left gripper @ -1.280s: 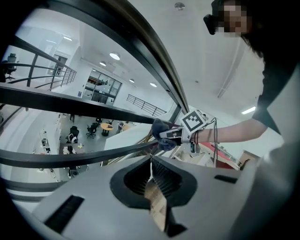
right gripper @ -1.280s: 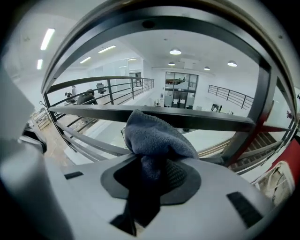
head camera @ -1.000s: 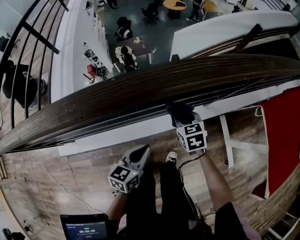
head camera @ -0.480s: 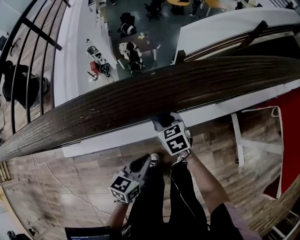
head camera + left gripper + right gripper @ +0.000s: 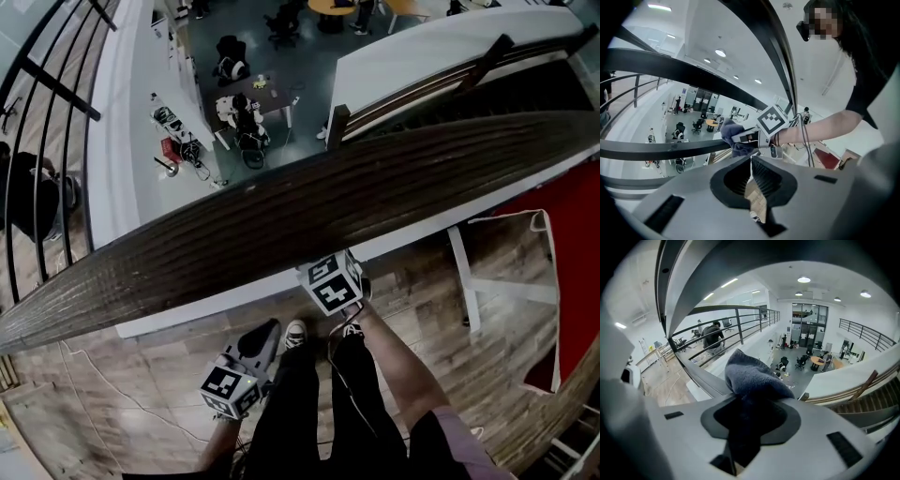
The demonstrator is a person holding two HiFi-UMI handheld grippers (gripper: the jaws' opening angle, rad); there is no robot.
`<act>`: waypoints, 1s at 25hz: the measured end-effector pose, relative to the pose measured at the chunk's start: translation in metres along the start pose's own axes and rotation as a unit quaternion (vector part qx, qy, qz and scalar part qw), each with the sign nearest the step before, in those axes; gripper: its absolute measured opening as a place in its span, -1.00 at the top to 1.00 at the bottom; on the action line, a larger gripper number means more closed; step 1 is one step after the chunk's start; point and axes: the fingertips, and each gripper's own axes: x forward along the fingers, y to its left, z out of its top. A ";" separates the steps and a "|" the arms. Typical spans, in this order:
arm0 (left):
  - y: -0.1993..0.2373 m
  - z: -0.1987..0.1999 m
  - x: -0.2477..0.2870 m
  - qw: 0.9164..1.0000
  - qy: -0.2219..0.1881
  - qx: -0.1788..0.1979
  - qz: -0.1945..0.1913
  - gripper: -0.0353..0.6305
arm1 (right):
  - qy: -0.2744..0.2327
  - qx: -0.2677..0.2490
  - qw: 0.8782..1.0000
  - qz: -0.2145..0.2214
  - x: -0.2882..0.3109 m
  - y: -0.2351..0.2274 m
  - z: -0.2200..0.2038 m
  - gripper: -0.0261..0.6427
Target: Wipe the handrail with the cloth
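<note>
A broad dark wooden handrail [image 5: 281, 211] runs from lower left to upper right. My right gripper [image 5: 326, 274] sits at its near edge, its fingers hidden under the wood. In the right gripper view the right gripper [image 5: 745, 401] is shut on a blue-grey cloth [image 5: 752, 376] that bulges out past the jaws. In the left gripper view that cloth [image 5: 732, 136] lies against a dark bar [image 5: 670, 150] below the rail. My left gripper [image 5: 262, 336] hangs low beside the person's legs, apart from the rail. Its own view shows the left gripper [image 5: 751, 161] shut on nothing.
Beyond the rail is a drop to a lower floor with desks and chairs [image 5: 246, 112]. Black balustrade bars [image 5: 52, 141] stand at the left. A red panel [image 5: 572, 272] and a white frame [image 5: 464, 286] are at the right. A cable [image 5: 122, 394] trails on the wooden floor.
The right gripper has slid left along the handrail's near edge with the cloth. The left gripper has dropped lower and further left.
</note>
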 end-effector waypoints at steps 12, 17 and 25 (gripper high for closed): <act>-0.077 0.002 0.079 0.998 0.032 0.020 -0.053 0.89 | -0.009 0.051 0.996 -0.068 -0.062 -0.155 -0.048 0.60; -0.109 0.007 0.121 0.997 0.045 0.021 -0.058 0.89 | -0.013 0.070 0.992 -0.108 -0.099 -0.238 -0.076 0.60; -0.146 0.020 0.178 0.996 0.037 0.031 -0.076 0.89 | -0.002 0.093 0.981 -0.169 -0.153 -0.352 -0.118 0.60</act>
